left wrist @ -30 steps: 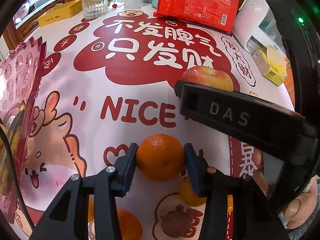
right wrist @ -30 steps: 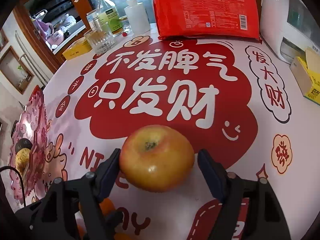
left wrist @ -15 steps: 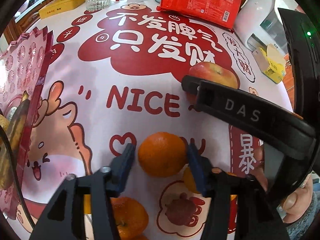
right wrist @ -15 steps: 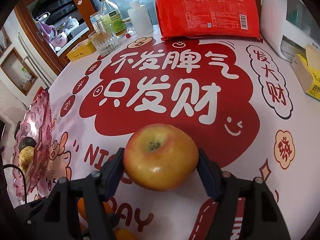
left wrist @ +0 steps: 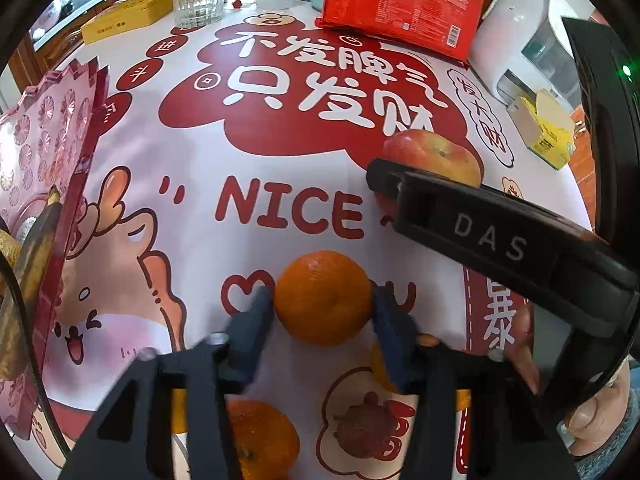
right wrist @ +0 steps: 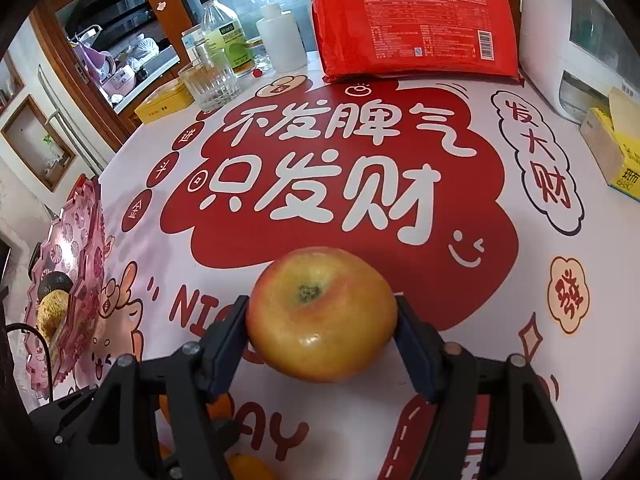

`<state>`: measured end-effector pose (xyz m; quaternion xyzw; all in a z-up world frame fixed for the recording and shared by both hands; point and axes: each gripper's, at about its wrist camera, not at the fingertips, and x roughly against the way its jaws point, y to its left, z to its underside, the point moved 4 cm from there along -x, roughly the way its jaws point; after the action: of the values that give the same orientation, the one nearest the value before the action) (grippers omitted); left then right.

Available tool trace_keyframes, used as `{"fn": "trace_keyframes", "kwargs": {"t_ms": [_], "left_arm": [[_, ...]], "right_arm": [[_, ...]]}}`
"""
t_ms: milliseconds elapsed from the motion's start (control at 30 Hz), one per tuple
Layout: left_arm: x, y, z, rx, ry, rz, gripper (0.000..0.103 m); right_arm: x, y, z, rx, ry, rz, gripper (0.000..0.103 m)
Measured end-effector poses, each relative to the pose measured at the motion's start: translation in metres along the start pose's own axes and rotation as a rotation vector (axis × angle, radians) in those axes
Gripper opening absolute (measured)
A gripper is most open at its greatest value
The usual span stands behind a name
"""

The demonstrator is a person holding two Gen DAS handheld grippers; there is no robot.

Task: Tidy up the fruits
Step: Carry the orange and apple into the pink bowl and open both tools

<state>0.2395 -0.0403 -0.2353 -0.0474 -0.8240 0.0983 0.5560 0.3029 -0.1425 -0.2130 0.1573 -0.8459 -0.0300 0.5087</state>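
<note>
An orange (left wrist: 323, 298) sits between the pads of my left gripper (left wrist: 322, 305), whose jaws are closing and press on both its sides, just above the red and white tablecloth. Two more oranges lie lower down: one (left wrist: 260, 440) under the left finger, another (left wrist: 380, 364) mostly hidden behind the right finger. My right gripper (right wrist: 322, 320) is shut on a red-yellow apple (right wrist: 322, 314), stem end up. From the left wrist view the apple (left wrist: 432, 156) shows behind the right gripper's black finger (left wrist: 480, 232). A pink tray (right wrist: 72, 248) holding some fruit stands at the table's left edge.
Along the far edge stand a red packet (left wrist: 400, 4), a drinking glass (left wrist: 198, 0), a yellow box (left wrist: 124, 22), bottles (right wrist: 224, 36) and a white appliance (left wrist: 516, 40). A yellow carton (left wrist: 544, 132) lies at the right. A person's hand (left wrist: 592, 412) holds the right gripper.
The left jaws opened slightly around the orange, then closed back onto it. The right pad, first a little off the apple, now touches it.
</note>
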Motion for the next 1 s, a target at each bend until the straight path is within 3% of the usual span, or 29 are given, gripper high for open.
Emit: {"fn": "trace_keyframes", "kwargs": {"t_ms": [300, 533, 1000], "left_arm": [[0.017, -0.003, 0.002, -0.034, -0.045, -0.018, 0.042], [0.066, 0.0, 0.008, -0.073, -0.09, -0.048, 0.042], [0.184, 0.044, 0.018, -0.075, -0.205, -0.06, 0.042]], "right_arm": [[0.006, 0.006, 0.007, -0.007, -0.005, -0.008, 0.069], [0.047, 0.027, 0.006, 0.019, -0.069, -0.008, 0.069], [0.143, 0.099, 0.021, 0.112, -0.182, -0.018, 0.069]]}}
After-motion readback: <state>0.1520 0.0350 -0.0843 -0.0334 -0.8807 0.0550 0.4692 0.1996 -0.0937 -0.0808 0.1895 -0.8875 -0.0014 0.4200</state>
